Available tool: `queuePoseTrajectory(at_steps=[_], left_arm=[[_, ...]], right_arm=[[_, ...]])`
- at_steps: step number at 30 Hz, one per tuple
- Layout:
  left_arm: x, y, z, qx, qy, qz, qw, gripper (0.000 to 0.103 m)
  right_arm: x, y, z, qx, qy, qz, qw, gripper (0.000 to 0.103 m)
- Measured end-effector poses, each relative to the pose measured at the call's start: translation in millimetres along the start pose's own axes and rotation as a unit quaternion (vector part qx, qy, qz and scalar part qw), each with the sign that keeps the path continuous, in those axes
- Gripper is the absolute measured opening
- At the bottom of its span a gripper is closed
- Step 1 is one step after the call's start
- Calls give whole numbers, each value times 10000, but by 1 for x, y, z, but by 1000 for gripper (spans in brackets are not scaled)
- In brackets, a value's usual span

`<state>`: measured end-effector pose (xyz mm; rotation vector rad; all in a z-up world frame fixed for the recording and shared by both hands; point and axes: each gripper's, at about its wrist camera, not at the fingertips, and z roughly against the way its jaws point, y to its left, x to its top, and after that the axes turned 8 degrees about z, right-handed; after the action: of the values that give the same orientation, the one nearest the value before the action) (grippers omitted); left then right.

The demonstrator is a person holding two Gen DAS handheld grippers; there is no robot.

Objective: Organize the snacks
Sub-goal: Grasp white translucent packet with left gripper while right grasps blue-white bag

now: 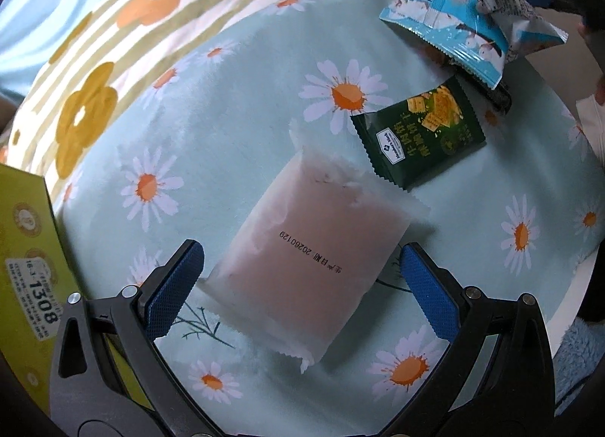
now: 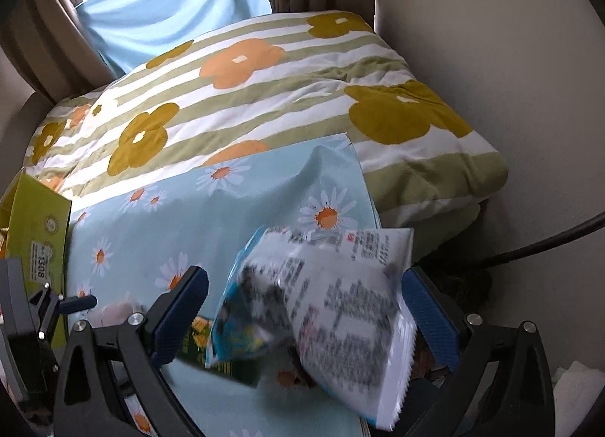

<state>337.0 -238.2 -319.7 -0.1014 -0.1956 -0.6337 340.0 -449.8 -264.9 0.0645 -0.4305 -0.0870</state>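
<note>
Jaws of the left gripper [image 1: 298,278] stood wide open around the pink pack [image 1: 302,248] on the daisy cloth [image 1: 227,134], while the right gripper [image 2: 302,308], open too, barely held a blue bag [image 2: 332,308] that might slip and drop.

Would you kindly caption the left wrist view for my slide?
Open left gripper straddles a pink packet on the daisy cloth, a green packet beyond.

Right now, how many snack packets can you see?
3. A frosted pink packet lies between the left gripper's fingers, a dark green cracker packet lies beyond it, and a blue-and-white packet is at the right gripper. Others may be hidden.
</note>
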Motion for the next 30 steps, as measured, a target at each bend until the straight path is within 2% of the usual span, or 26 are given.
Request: queuePoseTrajectory(at_steps=[6,10,18,30], left_arm=[[1,-3,-5,-61,17,-140,9999,101],[4,0,-8,-43,16,-197,9998,92],[1,1,-6,-186,-48,-255,9995,79],[-3,6,3,-439,-139,210,9987,73]], right_arm=[[2,5,-14,-109,154,119,9998,102],[2,9,-20,-235,229,257,9991,102],[1,15,-23,-310,320,478,9979,102],[-12,33,-26,-416,419,1224,9907,102]])
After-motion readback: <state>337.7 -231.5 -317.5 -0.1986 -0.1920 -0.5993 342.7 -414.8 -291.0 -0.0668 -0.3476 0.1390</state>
